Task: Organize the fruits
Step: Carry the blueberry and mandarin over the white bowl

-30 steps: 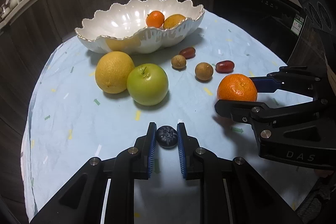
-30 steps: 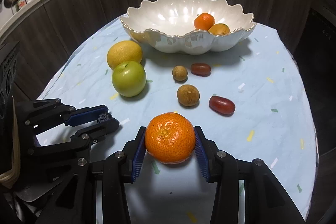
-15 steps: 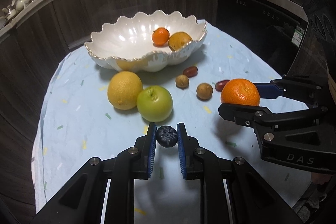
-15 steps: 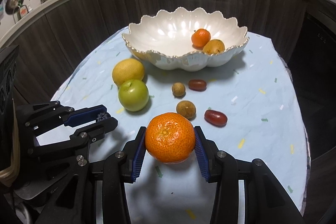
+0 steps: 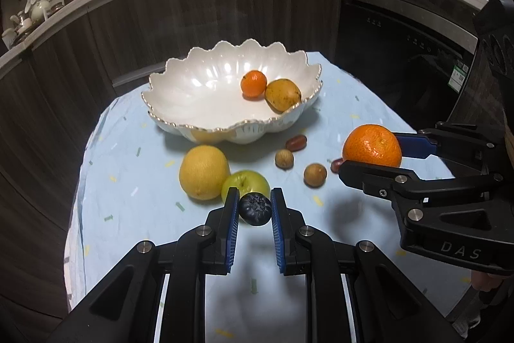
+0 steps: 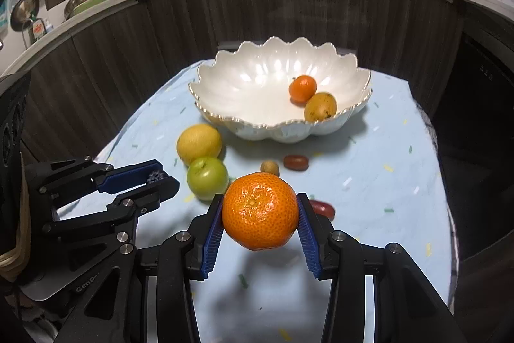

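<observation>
Two clamped loads: left gripper (image 5: 254, 208) on blueberry (image 5: 254, 210), right gripper (image 6: 260, 222) on stem-up mandarin (image 6: 259, 211).

The left half of the bowl (image 5: 205, 92) lies bare; a small orange (image 5: 253, 83) and a yellow-brown fruit (image 5: 282, 94) fill its right side. On the desk (image 5: 128, 198) before it, a yellow citrus (image 5: 204, 172), a green apple (image 5: 245, 184) and small fruits crowd the approach.

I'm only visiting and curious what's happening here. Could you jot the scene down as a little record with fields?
Left gripper: shut on a dark blueberry
Right gripper: shut on a large orange
Bowl: white, scalloped; holds a small orange and a yellow-brown fruit
On the cloth: yellow citrus, green apple, two small brown round fruits, two dark red oblong ones
Setting: kitchen, counter behind
</observation>
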